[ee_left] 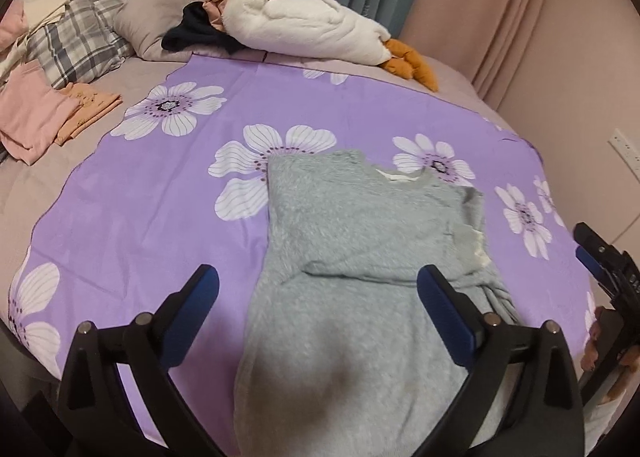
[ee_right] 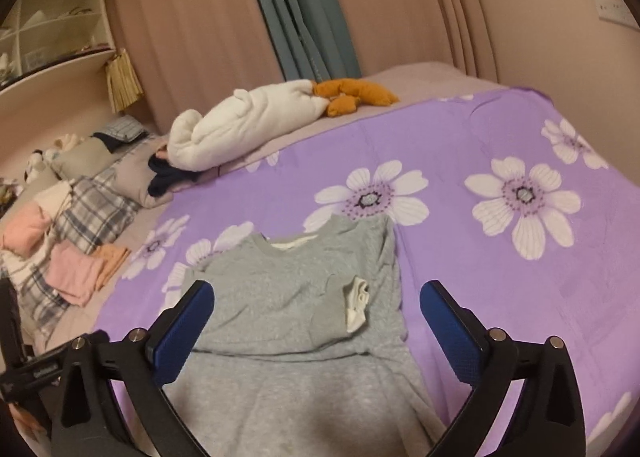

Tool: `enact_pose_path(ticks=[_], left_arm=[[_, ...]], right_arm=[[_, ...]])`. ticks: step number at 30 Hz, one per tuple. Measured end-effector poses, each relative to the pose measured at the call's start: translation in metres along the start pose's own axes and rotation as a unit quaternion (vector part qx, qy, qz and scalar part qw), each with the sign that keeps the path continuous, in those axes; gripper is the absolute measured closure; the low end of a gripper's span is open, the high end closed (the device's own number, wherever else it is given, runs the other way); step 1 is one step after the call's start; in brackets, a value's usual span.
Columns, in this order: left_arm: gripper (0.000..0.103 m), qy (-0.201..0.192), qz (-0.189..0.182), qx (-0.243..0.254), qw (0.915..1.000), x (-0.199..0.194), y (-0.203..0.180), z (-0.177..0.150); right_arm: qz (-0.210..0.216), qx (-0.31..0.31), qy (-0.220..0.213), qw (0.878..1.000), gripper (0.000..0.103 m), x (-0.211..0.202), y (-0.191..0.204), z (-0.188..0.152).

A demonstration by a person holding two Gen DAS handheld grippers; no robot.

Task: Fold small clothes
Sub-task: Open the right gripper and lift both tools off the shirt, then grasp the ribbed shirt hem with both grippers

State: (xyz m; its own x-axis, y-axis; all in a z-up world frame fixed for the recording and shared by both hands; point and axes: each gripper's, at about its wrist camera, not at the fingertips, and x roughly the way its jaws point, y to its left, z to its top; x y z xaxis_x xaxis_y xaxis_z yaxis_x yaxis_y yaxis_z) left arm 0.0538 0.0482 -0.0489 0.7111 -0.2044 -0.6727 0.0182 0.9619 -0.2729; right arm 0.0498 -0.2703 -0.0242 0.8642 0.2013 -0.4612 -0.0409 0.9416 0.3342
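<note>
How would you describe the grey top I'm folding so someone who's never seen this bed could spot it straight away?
Start from the purple sheet with big white flowers spread over the bed. Near its front edge lies the grey sweatshirt, partly folded, neckline pointing toward the white stuffed toy. Unlike the pink and orange folded clothes stacked off the sheet, it is the only garment on the purple and the only grey one.

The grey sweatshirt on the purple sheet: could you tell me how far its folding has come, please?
Done: the grey sweatshirt has its sleeves folded in over the body, and folded pink and orange clothes lie in a pile beside the purple sheet. In hand: nothing; the left gripper and right gripper both stand with jaws wide apart above it. Left: probably folding the long body crosswise and adding it to the pile.
</note>
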Motion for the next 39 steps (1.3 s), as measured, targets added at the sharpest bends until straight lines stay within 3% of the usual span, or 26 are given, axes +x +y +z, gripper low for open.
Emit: enact_pose_path(ticks=[7, 10, 17, 25, 32, 39], left_arm=[[0.002, 0.025, 0.001, -0.014, 0.9996, 0.006, 0.017, -0.031], [0.002, 0.047, -0.005, -0.029, 0.9985, 0.014, 0.029, -0.044], [0.002, 0.097, -0.025, -0.055, 0.9934, 0.028, 0.049, -0.077], [0.006, 0.124, -0.055, -0.076, 0.9878, 0.032, 0.055, -0.098], [0.008, 0.142, -0.073, -0.065, 0.9851, 0.031, 0.051, -0.11], [0.017, 0.153, -0.087, -0.054, 0.9829, 0.025, 0.046, -0.124]], right_arm=[[-0.001, 0.004, 0.015, 1.0, 0.001, -0.009, -0.018, -0.02], [-0.009, 0.027, 0.043, 0.999, 0.001, -0.007, -0.032, -0.031], [-0.026, 0.018, 0.08, 0.996, 0.001, -0.011, -0.049, -0.066], [-0.047, 0.026, 0.148, 0.988, 0.001, -0.005, -0.065, -0.103], [-0.066, 0.039, 0.193, 0.978, 0.015, -0.01, -0.079, -0.127], [-0.069, 0.044, 0.227, 0.971, 0.026, -0.017, -0.078, -0.144]])
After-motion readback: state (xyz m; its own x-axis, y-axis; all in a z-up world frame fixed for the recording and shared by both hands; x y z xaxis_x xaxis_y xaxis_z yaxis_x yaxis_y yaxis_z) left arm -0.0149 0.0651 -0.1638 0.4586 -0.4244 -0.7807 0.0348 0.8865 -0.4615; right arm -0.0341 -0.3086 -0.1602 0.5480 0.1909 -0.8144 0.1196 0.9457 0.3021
